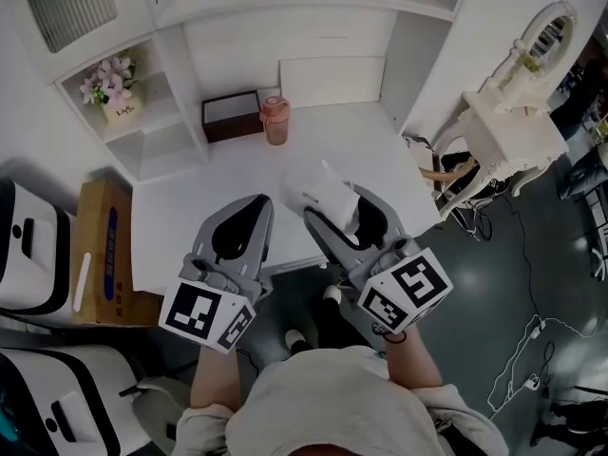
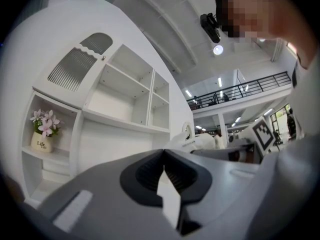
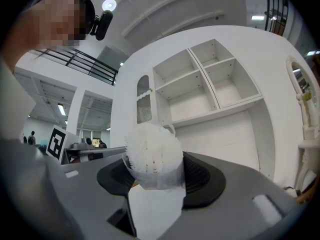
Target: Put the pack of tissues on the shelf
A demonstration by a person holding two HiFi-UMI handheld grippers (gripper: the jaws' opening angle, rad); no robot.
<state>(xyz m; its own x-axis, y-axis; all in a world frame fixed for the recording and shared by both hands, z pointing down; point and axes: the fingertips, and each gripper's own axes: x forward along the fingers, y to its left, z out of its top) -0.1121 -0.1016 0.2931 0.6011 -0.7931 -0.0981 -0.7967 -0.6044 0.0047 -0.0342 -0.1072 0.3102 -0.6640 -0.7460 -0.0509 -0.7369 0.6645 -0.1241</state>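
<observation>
Over the desk [image 1: 380,150], our right gripper [image 1: 334,203] clamps the pack of tissues [image 1: 318,186]; its soft wrap may slip during the lift. Left gripper [image 1: 245,207] closed, empty.

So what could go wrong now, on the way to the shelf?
The soft pack sticks out past the right gripper, held by one end only, so it may slip or bend. The bottle and brown box stand on the desk ahead; a low path might knock them.
</observation>
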